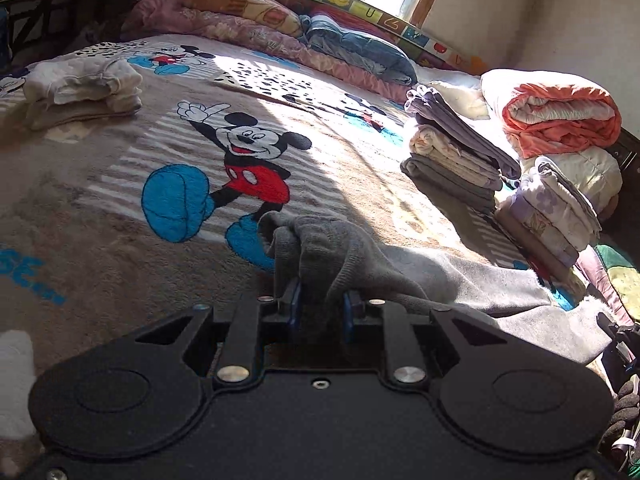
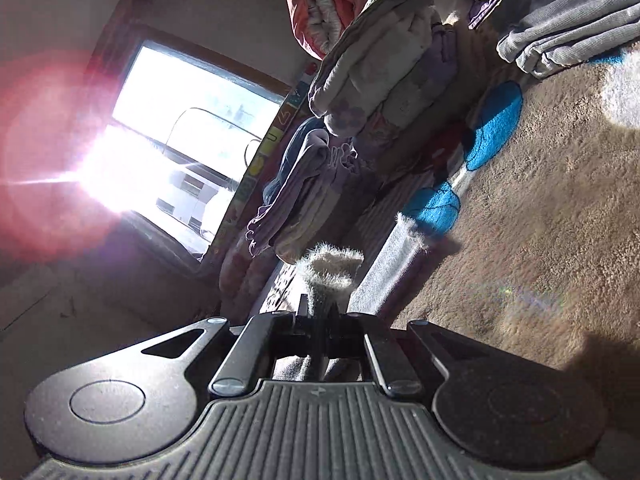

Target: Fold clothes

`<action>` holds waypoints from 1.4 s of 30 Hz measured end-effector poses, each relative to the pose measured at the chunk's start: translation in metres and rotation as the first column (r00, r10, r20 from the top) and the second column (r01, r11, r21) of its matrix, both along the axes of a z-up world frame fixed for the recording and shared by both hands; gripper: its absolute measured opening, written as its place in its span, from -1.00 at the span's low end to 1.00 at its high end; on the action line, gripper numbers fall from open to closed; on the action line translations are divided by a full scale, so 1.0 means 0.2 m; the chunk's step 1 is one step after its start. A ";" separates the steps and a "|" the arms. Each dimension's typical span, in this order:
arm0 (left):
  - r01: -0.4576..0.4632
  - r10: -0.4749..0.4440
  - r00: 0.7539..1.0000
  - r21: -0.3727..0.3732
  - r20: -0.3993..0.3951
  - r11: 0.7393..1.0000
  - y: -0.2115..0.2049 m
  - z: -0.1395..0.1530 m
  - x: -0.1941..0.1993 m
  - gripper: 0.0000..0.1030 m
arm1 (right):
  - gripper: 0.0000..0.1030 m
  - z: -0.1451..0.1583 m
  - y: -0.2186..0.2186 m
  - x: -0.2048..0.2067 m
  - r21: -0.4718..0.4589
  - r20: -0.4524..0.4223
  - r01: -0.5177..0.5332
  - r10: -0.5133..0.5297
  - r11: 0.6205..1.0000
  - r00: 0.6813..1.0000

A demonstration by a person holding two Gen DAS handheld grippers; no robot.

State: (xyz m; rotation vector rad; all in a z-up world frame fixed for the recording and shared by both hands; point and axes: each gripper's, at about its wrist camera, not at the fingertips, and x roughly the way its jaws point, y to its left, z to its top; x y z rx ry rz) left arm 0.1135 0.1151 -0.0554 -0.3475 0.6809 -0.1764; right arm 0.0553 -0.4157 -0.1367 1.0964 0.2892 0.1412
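Now the left gripper (image 1: 320,300) pinches a bunch of the gray cloth (image 1: 460,280), which lies near on the bed blanket (image 1: 100,220). Far right sit folded piles (image 1: 456,152). Right gripper (image 2: 320,312) nips a fuzzy gray edge, probably the same cloth.

Lying across the bed (image 1: 100,240): a fuzzy brown blanket (image 1: 80,208) printed with cartoon mice, half in sunlight. Sitting on it at the far left: a small stack of folded pale clothes (image 1: 82,90). Standing at the right edge: a pile of folded grey, cream and purple linens (image 1: 456,156), and just beside it, nearer, another folded floral pile (image 1: 548,216). Bunching up at the head of the bed: pink and blue quilts (image 1: 280,40). Trailing over the blanket in the foreground: a grey garment (image 1: 440,276), one end raised.
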 end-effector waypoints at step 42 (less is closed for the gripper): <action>-0.027 0.024 0.999 0.097 0.026 0.995 -0.05 -0.02 -0.47 0.15 | -0.24 -0.17 -0.02 -0.11 -0.098 -0.225 -0.009 -0.013 0.995 0.974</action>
